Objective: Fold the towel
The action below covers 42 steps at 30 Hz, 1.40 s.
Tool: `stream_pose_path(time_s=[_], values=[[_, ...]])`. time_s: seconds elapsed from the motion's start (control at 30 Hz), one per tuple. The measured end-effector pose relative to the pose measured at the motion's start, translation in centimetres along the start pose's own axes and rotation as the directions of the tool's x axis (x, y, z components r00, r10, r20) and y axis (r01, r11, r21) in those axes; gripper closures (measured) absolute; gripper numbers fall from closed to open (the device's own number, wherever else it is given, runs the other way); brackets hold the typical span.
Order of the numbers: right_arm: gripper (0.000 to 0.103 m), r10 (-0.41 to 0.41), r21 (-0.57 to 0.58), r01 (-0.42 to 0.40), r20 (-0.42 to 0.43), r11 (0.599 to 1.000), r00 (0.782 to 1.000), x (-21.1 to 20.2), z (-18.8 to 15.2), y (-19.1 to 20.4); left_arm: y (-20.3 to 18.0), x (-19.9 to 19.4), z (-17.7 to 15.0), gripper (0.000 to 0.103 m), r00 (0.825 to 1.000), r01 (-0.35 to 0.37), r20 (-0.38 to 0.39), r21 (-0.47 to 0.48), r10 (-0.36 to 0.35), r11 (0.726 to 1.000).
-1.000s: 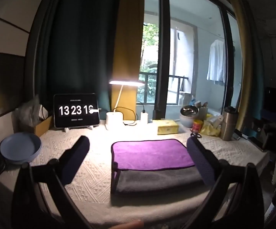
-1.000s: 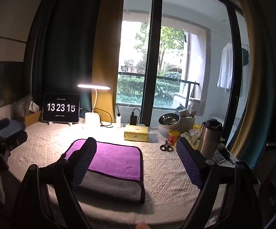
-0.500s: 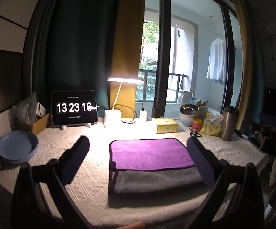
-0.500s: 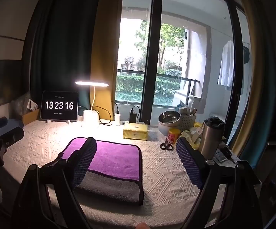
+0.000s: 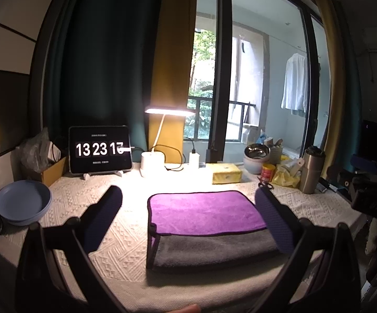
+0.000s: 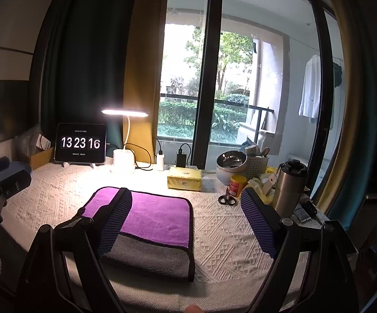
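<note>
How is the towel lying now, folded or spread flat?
Folded. The towel has a purple layer doubled over a gray layer that shows along the near edge; both grippers are open and off it.

On the tablet (image 5: 100,150) standing at the back of the table, large white flip-clock digits: 13 23 17 in the left wrist view, the last digit caught mid-flip; on the same tablet (image 6: 81,143) in the right wrist view, 13 23 16. Above and below the digits, small lines of print, too tiny to read. Elsewhere, no legible lettering.
</note>
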State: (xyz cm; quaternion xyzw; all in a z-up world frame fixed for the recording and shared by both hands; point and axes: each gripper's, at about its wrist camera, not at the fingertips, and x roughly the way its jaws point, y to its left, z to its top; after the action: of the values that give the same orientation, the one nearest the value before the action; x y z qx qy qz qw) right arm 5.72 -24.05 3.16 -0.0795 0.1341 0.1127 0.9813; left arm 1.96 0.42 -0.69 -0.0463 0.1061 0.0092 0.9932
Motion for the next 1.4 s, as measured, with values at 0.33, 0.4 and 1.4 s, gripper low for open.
stream_pose_path(time_s=[0.33, 0.4, 1.4], values=[[0.015, -0.001, -0.002, 0.001, 0.003, 1.0, 1.0, 0.1, 0.0, 0.0, 0.0, -0.3, 0.3, 0.001, 1.0, 0.012, -0.001, 0.004, -0.012, 1.0], [0.015, 0.0, -0.002, 0.0, 0.003, 1.0, 1.0, 0.1, 0.1, 0.0, -0.1, -0.5, 0.2, 0.001, 1.0, 0.01, 0.003, 0.003, -0.01, 1.0], [0.015, 0.016, 0.013, -0.015, -0.069, 1.0, 0.998, 2.8, -1.0, -1.2, 0.4, 5.2, -0.8, 0.001, 0.986, 0.0, -0.164, 0.015, 0.002, 1.0]])
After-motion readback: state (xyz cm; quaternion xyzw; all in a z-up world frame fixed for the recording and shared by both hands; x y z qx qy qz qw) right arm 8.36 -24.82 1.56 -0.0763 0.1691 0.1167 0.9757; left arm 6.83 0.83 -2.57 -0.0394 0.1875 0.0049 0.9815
